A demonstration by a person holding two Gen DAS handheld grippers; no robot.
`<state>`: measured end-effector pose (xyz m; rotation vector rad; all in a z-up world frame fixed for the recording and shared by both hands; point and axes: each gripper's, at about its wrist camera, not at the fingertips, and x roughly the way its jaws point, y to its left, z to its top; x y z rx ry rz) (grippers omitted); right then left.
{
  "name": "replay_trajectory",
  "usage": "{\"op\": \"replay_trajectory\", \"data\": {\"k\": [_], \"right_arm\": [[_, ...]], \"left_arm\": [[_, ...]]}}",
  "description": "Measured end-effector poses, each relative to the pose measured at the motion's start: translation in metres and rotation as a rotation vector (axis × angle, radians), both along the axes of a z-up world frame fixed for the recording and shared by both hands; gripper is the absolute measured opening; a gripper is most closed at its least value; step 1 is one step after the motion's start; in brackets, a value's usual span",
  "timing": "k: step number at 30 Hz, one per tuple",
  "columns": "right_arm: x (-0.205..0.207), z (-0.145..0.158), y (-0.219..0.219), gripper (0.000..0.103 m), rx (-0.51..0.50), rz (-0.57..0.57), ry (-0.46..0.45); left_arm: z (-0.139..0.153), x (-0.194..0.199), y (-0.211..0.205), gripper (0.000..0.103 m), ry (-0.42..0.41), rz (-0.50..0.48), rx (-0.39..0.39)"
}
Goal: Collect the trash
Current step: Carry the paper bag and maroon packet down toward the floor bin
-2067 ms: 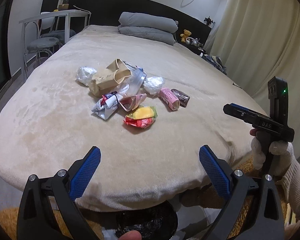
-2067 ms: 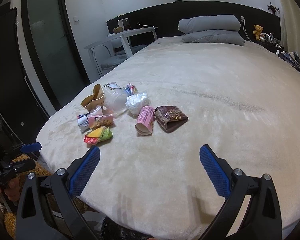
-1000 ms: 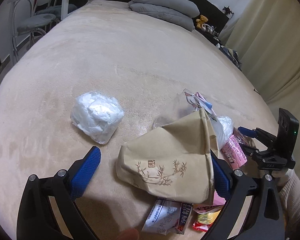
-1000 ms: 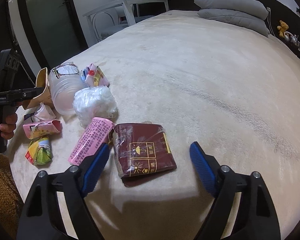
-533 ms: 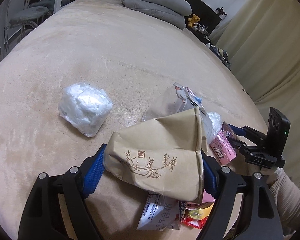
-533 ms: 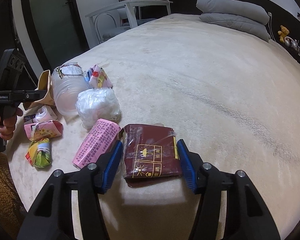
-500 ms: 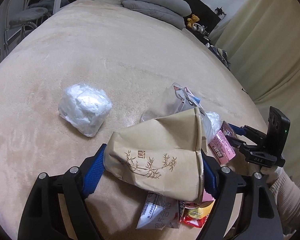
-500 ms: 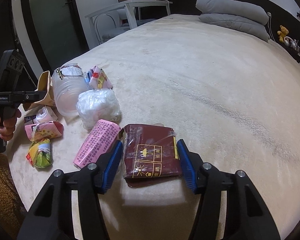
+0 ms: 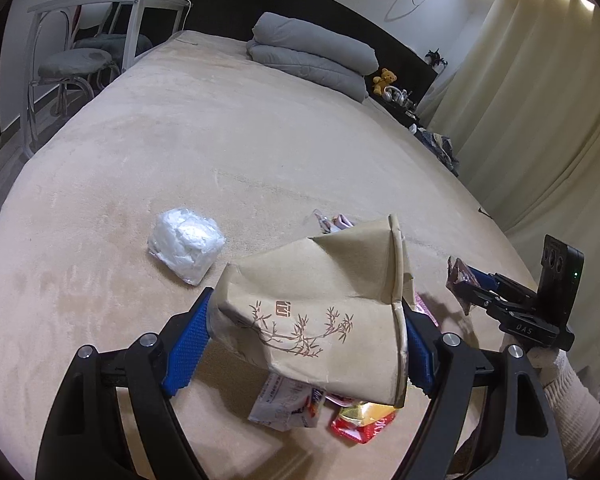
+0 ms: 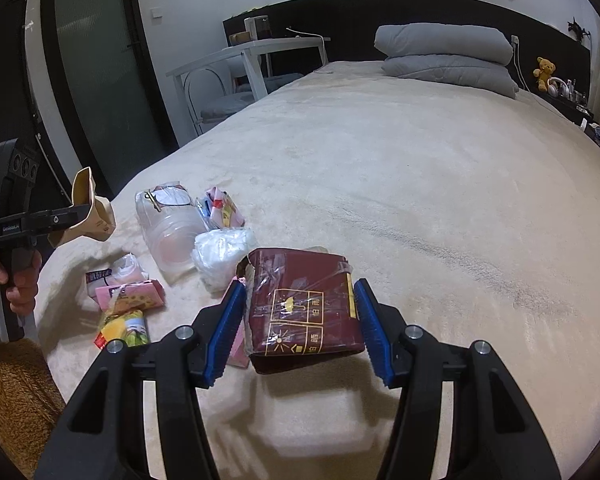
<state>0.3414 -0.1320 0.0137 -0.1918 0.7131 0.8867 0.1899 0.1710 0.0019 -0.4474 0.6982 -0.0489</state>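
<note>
The left tongs (image 9: 306, 338) are clenching a crushed brown paper cup (image 9: 320, 304) lying sideways across the pads, its rim toward the right pad and its base against the left one, and it is hanging just above the bed (image 9: 220, 140). Left of the cup a white plastic wad (image 9: 186, 244) is sitting alone on the blanket; under it a white wrapper (image 9: 286, 402) and a red and yellow packet (image 9: 360, 416) are waiting. Further right, the right tongs (image 10: 300, 324) are gripping a dark red packet (image 10: 300, 312) by its two long sides, its long axis running away from the camera and its near end clear of the blanket. The rest of the litter is lying to that packet's left: a clear plastic tub (image 10: 170, 228) on its side, a pink pack (image 10: 130, 294), another white wad (image 10: 222, 250). Both hands being full, the next move likely turns on carrying both loads off the bed; no bin is showing. Grey pillows (image 10: 448, 56) and a white side table (image 10: 252, 52) are standing at the far end
</note>
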Motion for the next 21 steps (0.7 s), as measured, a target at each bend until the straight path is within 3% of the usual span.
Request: {"op": "replay_trajectory", "data": {"k": [12, 21], "right_arm": [[-0.043, 0.003, -0.036, 0.057, 0.027, -0.074, 0.016], [-0.112, 0.007, -0.069, 0.057, 0.105, -0.108, 0.022]], "left_arm": [[0.013, -0.057, -0.041, 0.080, -0.123, 0.027, -0.107], [0.008, -0.103, -0.086, 0.080, -0.144, 0.001, -0.087]]}}
